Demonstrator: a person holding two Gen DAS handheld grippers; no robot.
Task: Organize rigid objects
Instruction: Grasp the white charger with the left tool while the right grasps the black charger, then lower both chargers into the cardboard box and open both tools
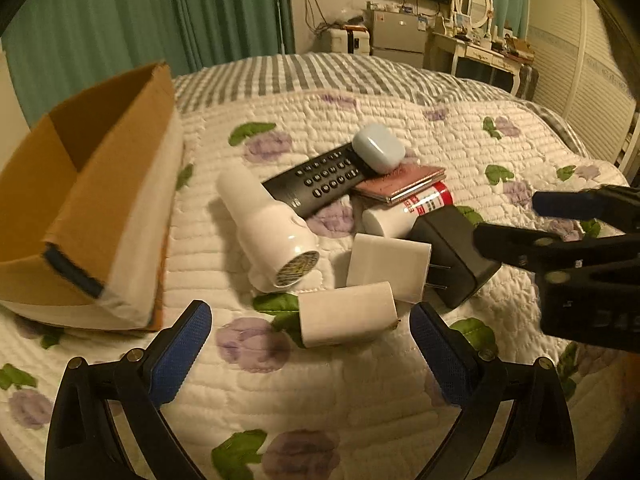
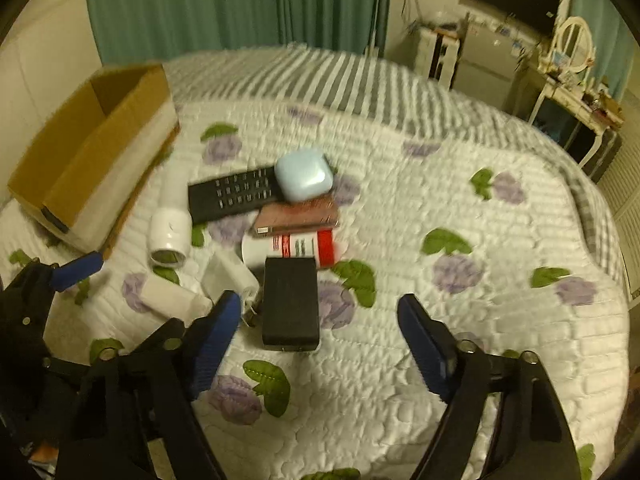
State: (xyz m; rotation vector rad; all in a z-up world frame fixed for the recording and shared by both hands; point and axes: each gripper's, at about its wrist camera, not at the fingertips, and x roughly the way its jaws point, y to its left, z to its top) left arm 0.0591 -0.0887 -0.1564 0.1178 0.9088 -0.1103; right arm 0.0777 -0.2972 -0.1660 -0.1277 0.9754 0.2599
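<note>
A pile of small objects lies on the quilted bed. In the left wrist view: a white charger block (image 1: 347,315) nearest, a second white plug adapter (image 1: 388,268), a black adapter (image 1: 454,254), a white bottle (image 1: 266,226), a black remote (image 1: 320,178), a pale blue earbud case (image 1: 378,148), a pink booklet (image 1: 400,186) and a red-and-white can (image 1: 408,210). My left gripper (image 1: 310,330) is open, with the white charger block between its fingers. My right gripper (image 2: 319,314) is open just above the black adapter (image 2: 291,304); it also shows in the left wrist view (image 1: 508,220).
An open cardboard box (image 1: 92,216) stands on the bed to the left of the pile; it also shows in the right wrist view (image 2: 96,152). Green curtains, a television, a small fridge and a dressing table stand beyond the bed.
</note>
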